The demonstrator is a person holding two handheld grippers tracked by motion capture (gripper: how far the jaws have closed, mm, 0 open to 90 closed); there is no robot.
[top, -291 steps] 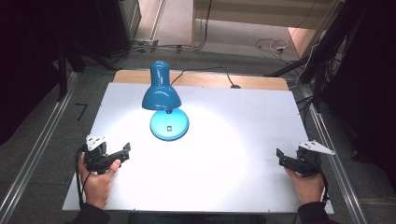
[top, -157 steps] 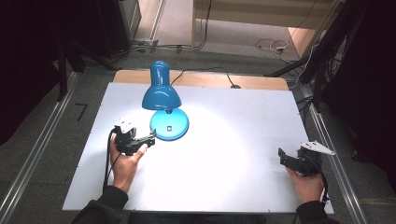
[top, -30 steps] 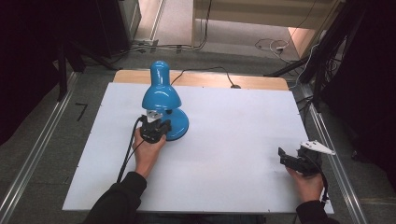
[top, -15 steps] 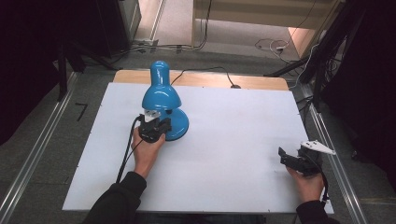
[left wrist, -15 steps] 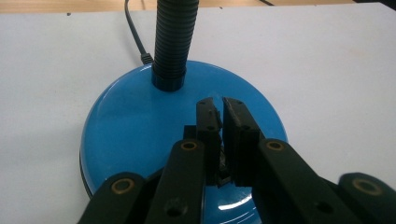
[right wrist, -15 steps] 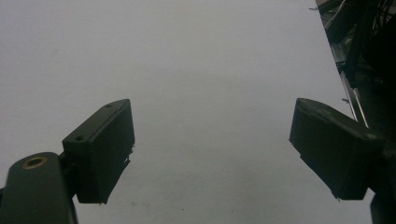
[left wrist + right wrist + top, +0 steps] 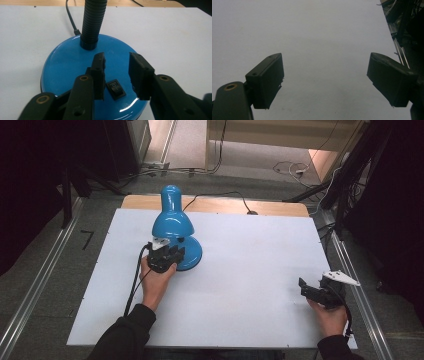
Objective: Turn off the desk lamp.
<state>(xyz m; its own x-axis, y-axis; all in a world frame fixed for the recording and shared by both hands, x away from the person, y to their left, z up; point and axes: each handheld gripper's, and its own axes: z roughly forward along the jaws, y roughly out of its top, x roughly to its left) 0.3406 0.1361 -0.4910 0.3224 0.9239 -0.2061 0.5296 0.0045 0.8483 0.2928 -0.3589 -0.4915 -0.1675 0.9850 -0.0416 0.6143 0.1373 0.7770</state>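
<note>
The lamp (image 7: 172,232) stands in the upper left of the high view, on the white table (image 7: 250,270), its blue base (image 7: 75,67) toward the person and its shade pointing down over the base. No pool of light falls on the table under the shade, so the lamp looks to be off. The work in hand seems to be the rocker switch (image 7: 115,89) on the base, and judging by the dark lamp, that press is probably done. What is left is likely just drawing the left hand (image 7: 156,282) away from the base.

The left gripper (image 7: 116,65) sits at the near edge of the base, at centre left of the high view. Its jaws have just been opening and now stand a modest way apart, one to each side of the switch, above the blue surface. The switch lies in the gap low between them, and neither pad presses on it. The gripper holds nothing.

The right gripper (image 7: 325,75) rests at the lower right of the high view, well apart from the lamp. Its jaws are spread wide over bare table, with nothing between them.
</note>
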